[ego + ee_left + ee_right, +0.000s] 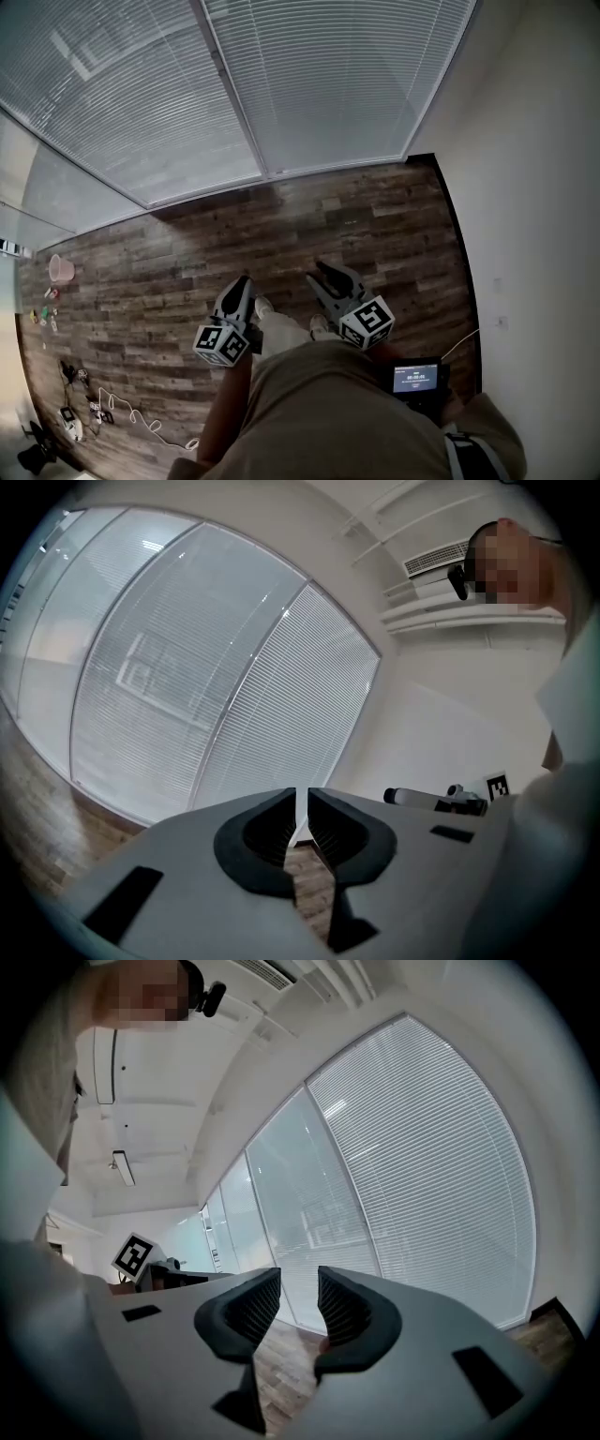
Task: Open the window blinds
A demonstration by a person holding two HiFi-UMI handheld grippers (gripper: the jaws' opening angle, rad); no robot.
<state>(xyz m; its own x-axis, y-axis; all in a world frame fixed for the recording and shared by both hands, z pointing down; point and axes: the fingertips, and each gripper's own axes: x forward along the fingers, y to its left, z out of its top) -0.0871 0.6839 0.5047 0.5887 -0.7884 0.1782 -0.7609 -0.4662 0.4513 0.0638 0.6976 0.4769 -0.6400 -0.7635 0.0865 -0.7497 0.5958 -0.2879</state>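
White slatted window blinds (328, 84) fill top of head view, slats shut flat, upper part cut off by frame, two panels split by grey post. Dark streaky wood-plank floor (281, 234) below. Plain white wall (534, 187) on right. Left hand-held gripper (246, 281) well apart from blinds, ribbed pads down to thin slit, nothing in it. Right hand-held gripper (323, 272) has wider gap, also empty. White cable (122, 412) plus small clutter at left edge, too tiny to tell tbh.

It looks like an office: slatted blinds (328, 84) cover tall windows across the top, glass partitions (37, 187) stand upper left, and a wood-plank floor (281, 244) lies below.
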